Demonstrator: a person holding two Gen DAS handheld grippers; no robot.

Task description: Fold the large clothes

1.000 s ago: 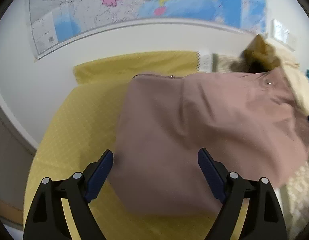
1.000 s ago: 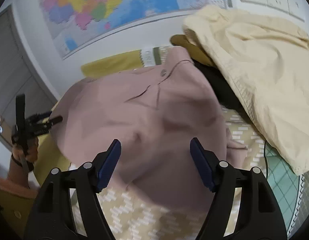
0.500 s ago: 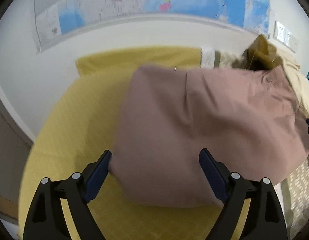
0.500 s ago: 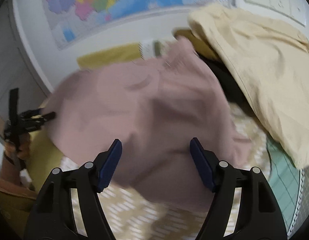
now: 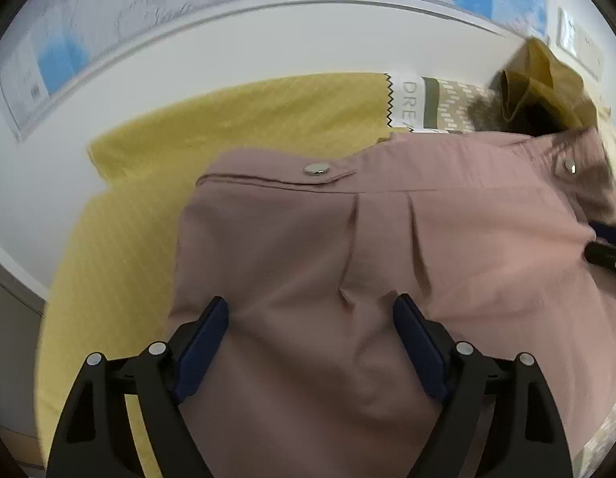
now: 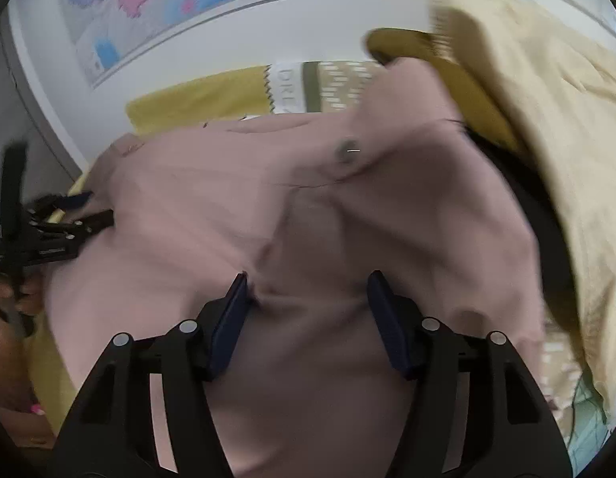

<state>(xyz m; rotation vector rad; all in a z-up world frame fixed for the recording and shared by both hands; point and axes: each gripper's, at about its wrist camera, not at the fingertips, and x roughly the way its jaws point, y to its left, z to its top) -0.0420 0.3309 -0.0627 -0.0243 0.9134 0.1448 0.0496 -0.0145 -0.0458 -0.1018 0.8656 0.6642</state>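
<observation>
Mauve fabric of the large garment (image 5: 387, 279) lay spread across the yellow sheet (image 5: 236, 127), partly over the clothes pile (image 6: 527, 91) at the right. The left gripper (image 5: 311, 330) stood wide over it, pinching nothing, while the right gripper (image 6: 306, 304), jaws just closing, had cloth bunching between its pads without a firm pinch. Done well, both would bite single edges evenly before lifting.

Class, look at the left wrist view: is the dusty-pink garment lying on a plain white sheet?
No. The dusty-pink garment lies on a mustard-yellow cloth that shows along its left side and behind it.
</observation>
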